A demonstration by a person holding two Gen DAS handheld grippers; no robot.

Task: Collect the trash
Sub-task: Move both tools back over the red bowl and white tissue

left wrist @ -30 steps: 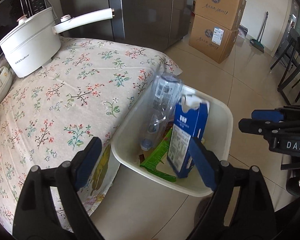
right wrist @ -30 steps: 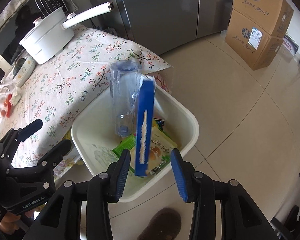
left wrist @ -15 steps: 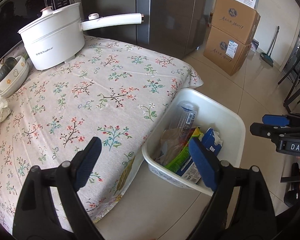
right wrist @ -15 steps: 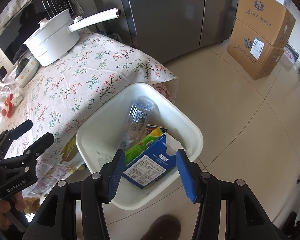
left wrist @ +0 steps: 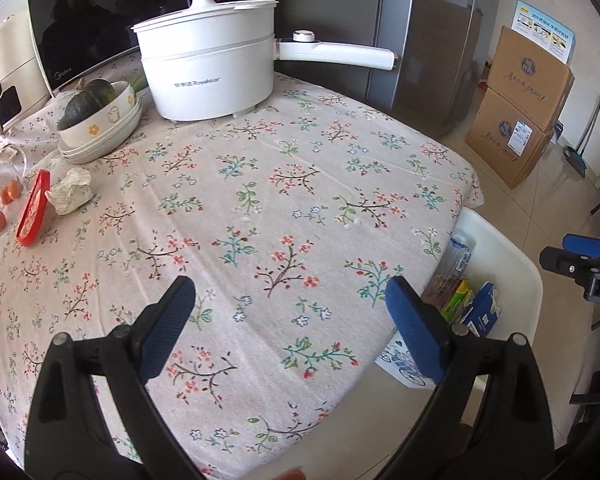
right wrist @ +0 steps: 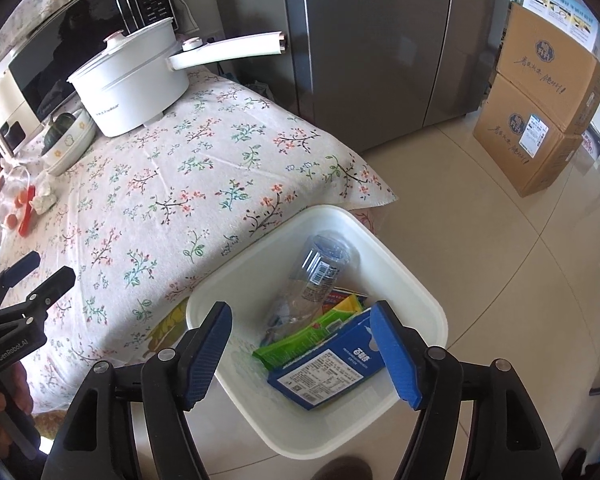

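I see a kitchen with a grey refrigerator (right wrist: 380,48) at the back and a bench (left wrist: 260,208) covered by a flowered cloth. The white bin (right wrist: 416,280) stands on the floor just beside the bench corner, in the lower centre of the right view. In it lie a clear plastic bottle (right wrist: 320,276), a green wrapper (right wrist: 308,336) and a blue carton (right wrist: 328,368).

My left hand-held gripper (left wrist: 288,320) hovers above the cloth with its jaws wide apart and nothing between them. My right hand-held gripper (right wrist: 300,348) hangs over the bin, also spread apart and empty.

What remains, I judge, is the crumpled white paper (left wrist: 70,194) at the left edge of the left view, touching a red lid (left wrist: 34,210) and near some small oranges (left wrist: 10,192). It looks soft and light, irregular in shape.

The risk is that wide jaws catch the red lid together with the paper, or pinch the loose cloth and drag it toward the white pot (left wrist: 208,68).
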